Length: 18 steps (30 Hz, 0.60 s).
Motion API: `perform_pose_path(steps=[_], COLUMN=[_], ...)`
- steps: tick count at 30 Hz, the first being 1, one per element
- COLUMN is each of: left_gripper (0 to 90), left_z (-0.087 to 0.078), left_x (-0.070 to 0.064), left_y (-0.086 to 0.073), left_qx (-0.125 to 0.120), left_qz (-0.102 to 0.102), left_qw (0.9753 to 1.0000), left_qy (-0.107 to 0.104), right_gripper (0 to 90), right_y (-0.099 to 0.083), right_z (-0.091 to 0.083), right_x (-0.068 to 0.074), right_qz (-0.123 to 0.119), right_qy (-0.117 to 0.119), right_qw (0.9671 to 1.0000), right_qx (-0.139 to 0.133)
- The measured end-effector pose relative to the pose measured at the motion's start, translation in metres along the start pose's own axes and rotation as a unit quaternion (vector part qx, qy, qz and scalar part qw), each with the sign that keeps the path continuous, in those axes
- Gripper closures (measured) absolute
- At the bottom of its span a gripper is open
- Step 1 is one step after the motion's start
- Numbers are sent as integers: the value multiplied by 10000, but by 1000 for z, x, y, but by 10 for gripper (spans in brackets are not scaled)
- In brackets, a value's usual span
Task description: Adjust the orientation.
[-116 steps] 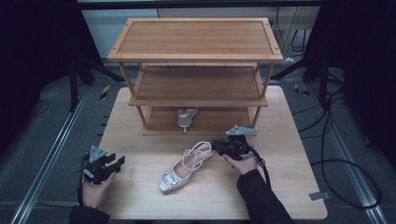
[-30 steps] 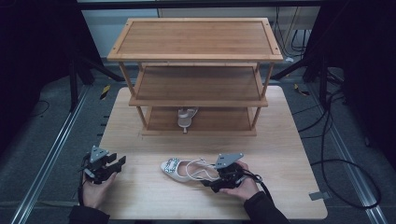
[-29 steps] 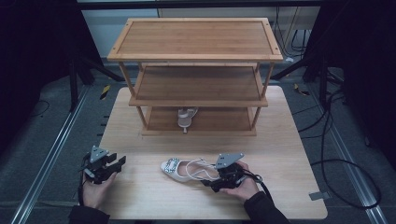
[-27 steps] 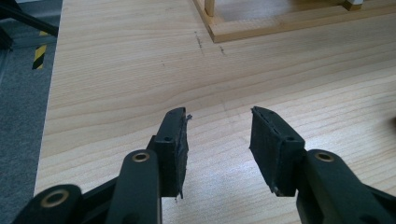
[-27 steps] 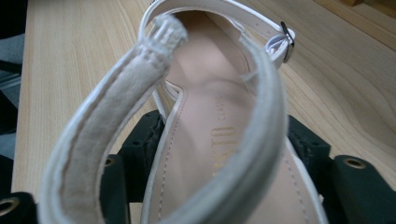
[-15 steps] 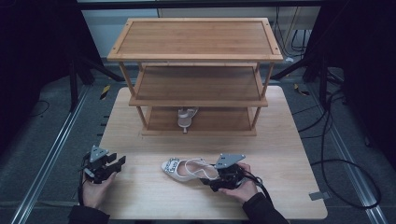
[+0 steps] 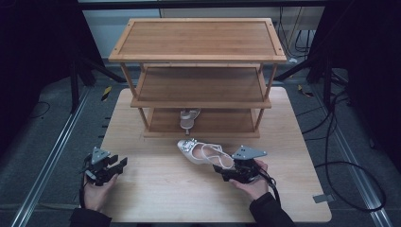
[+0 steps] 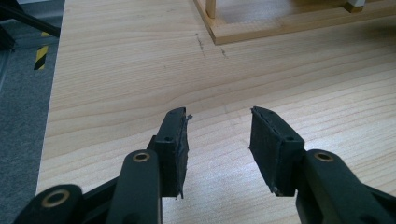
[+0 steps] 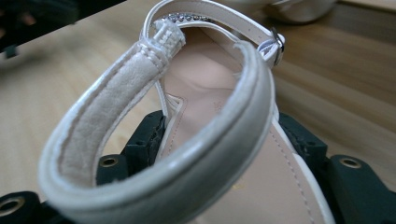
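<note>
Sandal (image 7: 201, 152), glossy cream with suede-lined strap, pinched at its heel by right gripper (image 7: 226, 171); left gripper (image 7: 112, 169) spread at eight o'clock.

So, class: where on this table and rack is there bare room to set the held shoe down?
Free: the rack's top shelf, its middle shelf, and the table between the left gripper and right gripper. Crowded: the bottom shelf's middle, where a second shoe stands, and around the held shoe.

From above, my bench (image 7: 156, 189) was evenly lit while the surroundings stayed dark. My right tool's view was blurred up close on the sandal strap (image 9: 154, 140); shadows were soft.
</note>
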<state>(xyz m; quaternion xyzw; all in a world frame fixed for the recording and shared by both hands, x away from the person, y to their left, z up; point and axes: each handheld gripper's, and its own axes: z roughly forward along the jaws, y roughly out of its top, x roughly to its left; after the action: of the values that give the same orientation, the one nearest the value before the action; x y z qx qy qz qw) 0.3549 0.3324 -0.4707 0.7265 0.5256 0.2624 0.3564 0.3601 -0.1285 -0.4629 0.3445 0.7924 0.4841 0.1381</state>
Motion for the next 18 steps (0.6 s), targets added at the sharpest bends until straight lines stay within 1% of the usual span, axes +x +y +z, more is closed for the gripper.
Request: perform_pose_path(steps=[2, 3, 6, 7, 8, 9, 10, 12, 14, 15, 16, 17, 18], left_gripper=[554, 554, 554, 554, 554, 554, 554, 554, 554, 554, 554, 554, 554], left_z=[0, 0, 0, 0, 0, 0, 0, 0, 0, 0, -1, 0, 0], left_x=[-1, -1, 0, 0, 0, 1, 0, 1, 0, 0, 1, 1, 1], left_y=[0, 0, 0, 0, 0, 0, -1, -1, -1, -1, -1, -1, -1], left_qx=[5, 0, -12, -12, -21, -19, -18, -38, -55, -55, -41, -53, -57], left_qz=[2, 7, -2, -2, -20, -18, -24, -27, -42, -42, -29, -35, -45], left_qw=[10000, 10000, 10000, 10000, 10000, 10000, 10000, 10000, 10000, 10000, 10000, 10000, 10000], left_qy=[-8, -12, -21, -21, -22, -19, -18, -22, -15, -15, -10, -14, -20], right_gripper=[417, 417, 417, 417, 417, 416, 417, 417, 417, 417, 417, 417, 417], right_y=[2, 3, 5, 5, 6, 10, 11, 16, 23, 23, 26, 30, 33], right_z=[-3, -5, -10, -10, -12, -13, -13, -11, -5, -5, -2, 3, 8], right_x=[-4, -8, -14, -14, -16, -21, -22, -26, -29, -29, -31, -34, -36], right_qz=[97, 165, 289, 289, 336, 436, 439, 499, 565, 565, 608, 690, 723], right_qy=[-178, -313, -612, -612, -688, -842, -868, -1009, -1211, -1211, -1280, -1383, -1485], right_qw=[9998, 9993, 9975, 9975, 9968, 9951, 9948, 9931, 9904, 9904, 9891, 9870, 9852], right_qx=[-39, -76, -182, -182, -216, -276, -291, -313, -364, -364, -394, -438, -452])
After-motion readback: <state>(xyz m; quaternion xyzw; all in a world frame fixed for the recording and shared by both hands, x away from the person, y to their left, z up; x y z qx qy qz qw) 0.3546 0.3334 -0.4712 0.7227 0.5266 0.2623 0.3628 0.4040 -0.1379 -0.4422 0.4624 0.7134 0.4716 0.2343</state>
